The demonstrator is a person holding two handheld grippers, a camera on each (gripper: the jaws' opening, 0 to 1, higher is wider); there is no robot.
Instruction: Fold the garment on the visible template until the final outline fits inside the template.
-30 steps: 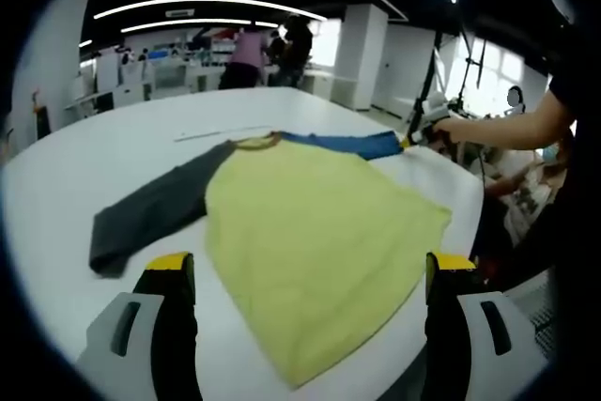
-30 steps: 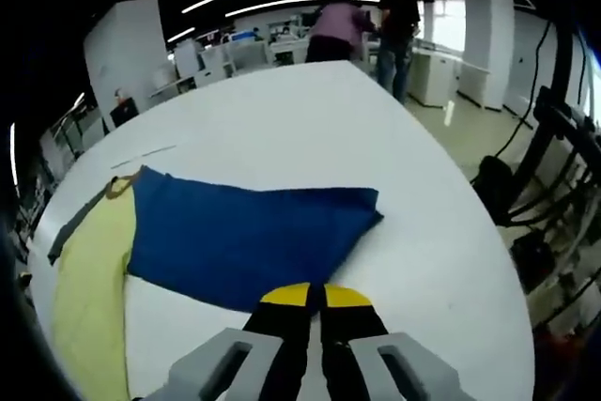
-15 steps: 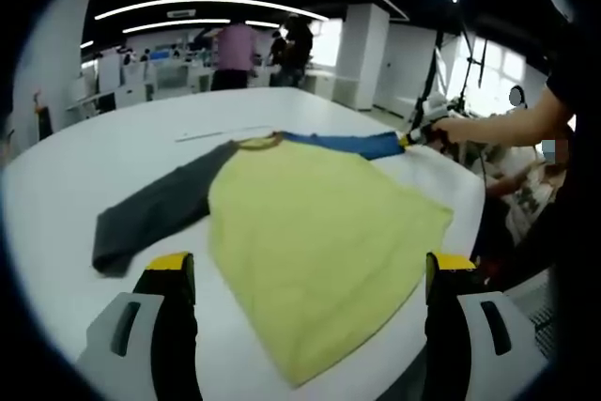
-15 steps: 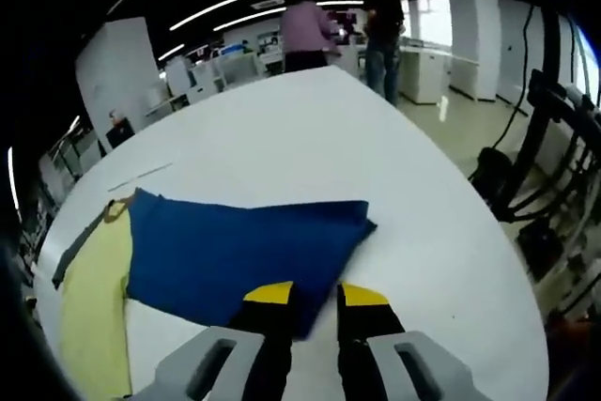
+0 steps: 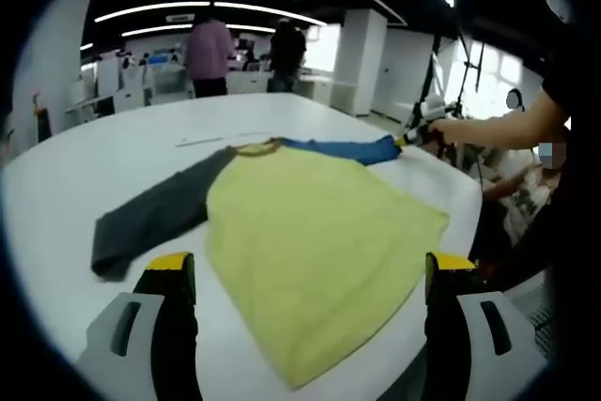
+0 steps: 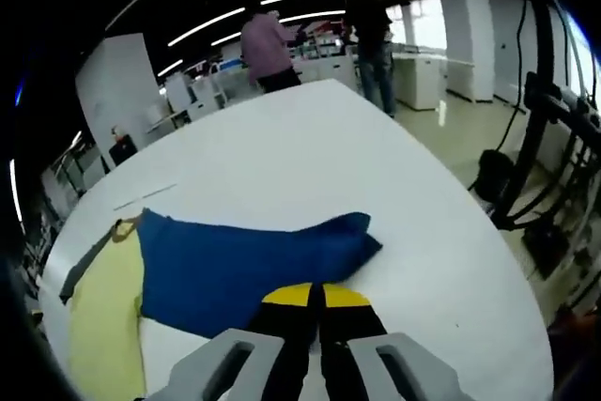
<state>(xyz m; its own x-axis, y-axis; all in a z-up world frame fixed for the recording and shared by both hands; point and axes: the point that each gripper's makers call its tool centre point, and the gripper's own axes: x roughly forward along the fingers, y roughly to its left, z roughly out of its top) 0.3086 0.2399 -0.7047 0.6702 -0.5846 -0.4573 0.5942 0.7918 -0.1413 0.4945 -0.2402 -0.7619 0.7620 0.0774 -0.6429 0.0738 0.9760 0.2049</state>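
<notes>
A round white table (image 5: 84, 176) carries the spread yellow shirt with 1 grey and 1 blue sleeve (image 5: 310, 223). The left gripper (image 5: 310, 274) hovers wide apart; the right gripper (image 6: 315, 296) pinches the blue sleeve (image 6: 235, 265).

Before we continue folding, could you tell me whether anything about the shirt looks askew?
The blue sleeve is bunched and rumpled near its cuff, where the right gripper is shut on it. The grey sleeve and yellow body lie flat on the white table.

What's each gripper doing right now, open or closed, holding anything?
Left gripper: open, holding nothing, above the yellow shirt body.
Right gripper: shut on the blue sleeve.
</notes>
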